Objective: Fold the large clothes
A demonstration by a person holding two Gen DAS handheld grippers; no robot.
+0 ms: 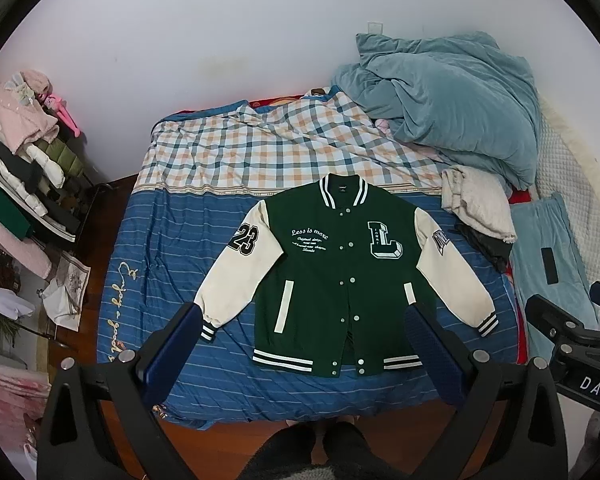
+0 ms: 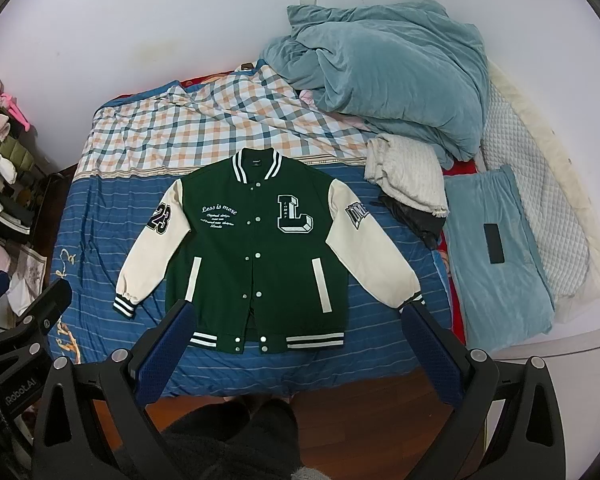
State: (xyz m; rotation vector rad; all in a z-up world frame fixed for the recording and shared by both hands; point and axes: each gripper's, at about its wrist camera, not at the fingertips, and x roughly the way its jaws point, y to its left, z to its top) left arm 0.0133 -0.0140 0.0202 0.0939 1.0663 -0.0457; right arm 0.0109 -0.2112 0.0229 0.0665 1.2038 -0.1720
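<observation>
A bed (image 1: 160,264) is filling most of both views, lying under a blue striped sheet (image 2: 100,232) with cursive gold writing running along its left edge, too curved to read in full. A checked orange-and-teal cover (image 1: 236,148) is lying across the far half, and a rumpled pale blue duvet (image 2: 388,76) is piling up in the far right corner against the white wall.

A green varsity jacket (image 1: 332,276) is lying flat, face up and snapped shut, on the near half of the striped sheet, collar pointing to the wall and cream sleeves spreading down and outward. Its chest is carrying white script reading "Less is more" over smaller lines that are too fine to make out, and a big block "L" patch on the other side. One sleeve is showing a black "23"; the other is bearing a patch with letters that stay unclear.

Beside the jacket, a folded cream knit (image 2: 408,180) is resting near the duvet, and a light blue pillow (image 2: 496,256) is holding a small black rectangle.

The left gripper (image 1: 304,330) is hovering above the hem with its blue-padded fingers spread wide, holding nothing. The right gripper (image 2: 298,324) is hanging likewise, fingers wide apart and empty. Its body, seen from the left camera, is showing "DAS"; the left one's is reading "iRobot.AI".
</observation>
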